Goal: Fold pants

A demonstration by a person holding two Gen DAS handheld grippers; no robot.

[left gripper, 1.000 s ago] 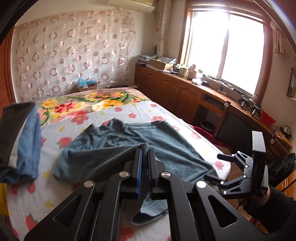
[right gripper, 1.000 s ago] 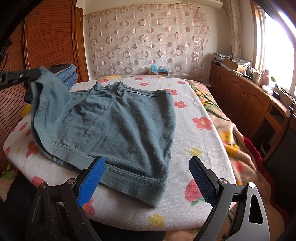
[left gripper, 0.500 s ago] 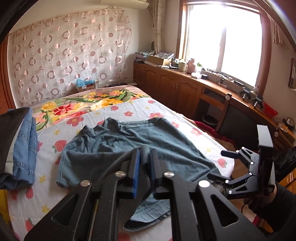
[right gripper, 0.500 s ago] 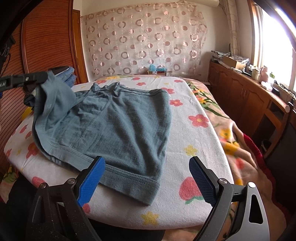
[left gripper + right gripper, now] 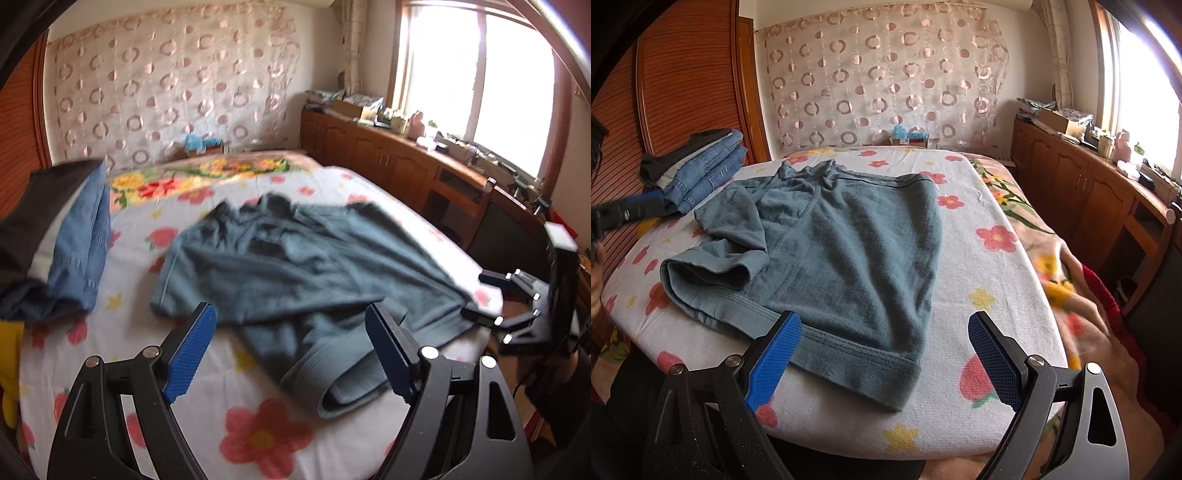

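The left gripper (image 5: 290, 350) has just been opening, and now its blue pads (image 5: 190, 352) stand wide apart with nothing between them. The cloth it carried has dropped. It hangs just above the near edge of the pants (image 5: 295, 266), likely so the folded part can settle.

The right gripper (image 5: 884, 360) is wide open too and holds nothing. It waits over the near hem of the pants (image 5: 842, 254), maybe ready to pinch it for the next fold.

The blue-green pants lie spread on the bed (image 5: 990, 295), on the white sheet with red flowers. One side has been flipped over onto the rest, so a loose flap (image 5: 727, 236) sits on top, a bit bumpy. I think the first fold is done and may need smoothing.

A stack of jeans (image 5: 701, 170) sits near the far left corner of the bed, apart from the pants, probably folded already.
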